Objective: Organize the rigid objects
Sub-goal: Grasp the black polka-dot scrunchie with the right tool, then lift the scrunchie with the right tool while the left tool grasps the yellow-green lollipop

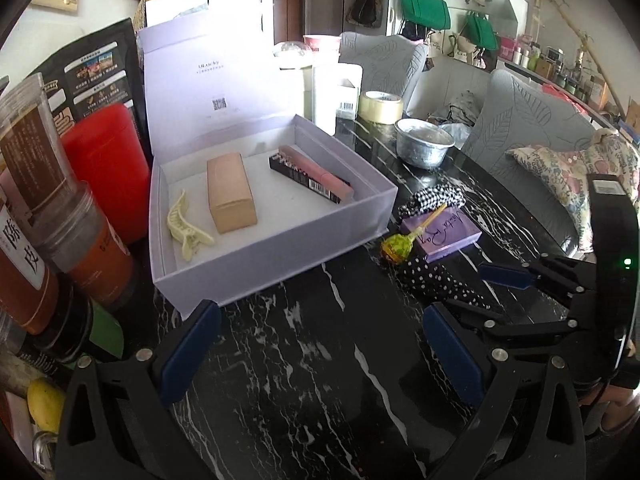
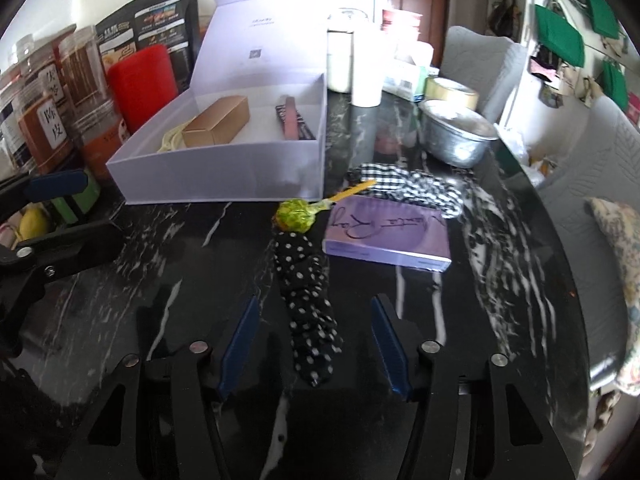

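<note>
An open lilac box (image 1: pixel 280 248) on the black marble table holds a cream hair claw (image 1: pixel 184 228), a tan carton (image 1: pixel 232 192) and a pink tube on a black carton (image 1: pixel 316 176). To the right of the box lie a green lollipop (image 2: pixel 294 216), a flat purple box (image 2: pixel 388 236), a checked fabric band (image 2: pixel 408 188) and a black polka-dot fabric band (image 2: pixel 308 300). My right gripper (image 2: pixel 316 350) is open and low over the table. The polka-dot band's near end lies between its pads, untouched. My left gripper (image 1: pixel 320 356) is open and empty in front of the lilac box.
Tall jars (image 1: pixel 40 200) and a red container (image 1: pixel 108 168) crowd the table's left side. A metal bowl (image 1: pixel 424 144), a tape roll (image 1: pixel 380 106) and white cartons stand behind the box. Grey chairs and a floral cushion (image 1: pixel 572 176) are at the right.
</note>
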The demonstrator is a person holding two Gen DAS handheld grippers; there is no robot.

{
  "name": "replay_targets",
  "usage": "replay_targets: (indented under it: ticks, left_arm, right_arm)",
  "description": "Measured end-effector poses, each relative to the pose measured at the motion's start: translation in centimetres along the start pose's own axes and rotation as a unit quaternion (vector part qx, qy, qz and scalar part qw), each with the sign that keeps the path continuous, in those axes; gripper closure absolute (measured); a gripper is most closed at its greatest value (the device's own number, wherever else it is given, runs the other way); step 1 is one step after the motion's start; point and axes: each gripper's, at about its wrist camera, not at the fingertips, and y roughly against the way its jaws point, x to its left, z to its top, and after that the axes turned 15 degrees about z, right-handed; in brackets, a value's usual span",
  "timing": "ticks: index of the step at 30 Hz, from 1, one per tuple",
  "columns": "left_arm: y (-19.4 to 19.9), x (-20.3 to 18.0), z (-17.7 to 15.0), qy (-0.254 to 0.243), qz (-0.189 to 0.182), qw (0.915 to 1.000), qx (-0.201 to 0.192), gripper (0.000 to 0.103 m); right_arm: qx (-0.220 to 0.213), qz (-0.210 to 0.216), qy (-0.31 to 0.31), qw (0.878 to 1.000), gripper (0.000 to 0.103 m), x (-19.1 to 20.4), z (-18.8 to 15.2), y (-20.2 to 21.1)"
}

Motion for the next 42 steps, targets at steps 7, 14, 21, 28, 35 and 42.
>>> replay_targets:
  ticks: [7,14,21,28,35,42]
  left_arm:
    - [-1.3,-0.2,0.5,-0.005,0.005,0.9999,0.008,0.0]
    - [-2.5,-1.3,1.0,-0.008,-0.013,0.9997,0.019,0.0]
    - [-4.2,-3.6,1.5,-0.013,-0.046,0.9981,0.038,0.0]
    - [-5.0,-6.6,2.1,-0.052,-0.062,0.9961,0.035,0.006]
    - [-6.8,-8.6,2.5,-0.075,-0.062,0.9939,0.052,0.032]
    - [-7.3,-9.4,3.1,-0.102,-0.06,0.9924,0.034,0.046]
  right_arm:
    - [0.02,0.006,0.012,1.0,0.067,-0.3,0.6,-1.8]
    - [0.017,0.014,0.028,0.999,0.087,-0.7,-0.1,-1.6]
    - [-0.001,0.018,0.003,1.0,0.087,-1.9,-1.8,1.4]
    - [-0.016,0.007,-0.04,0.999,0.087,-4.4,-3.3,3.6]
    - [-0.026,0.012,-0.055,0.998,0.087,-5.8,-3.8,4.3]
    - [-0.03,0.014,-0.068,0.997,0.087,-6.7,-4.0,4.5]
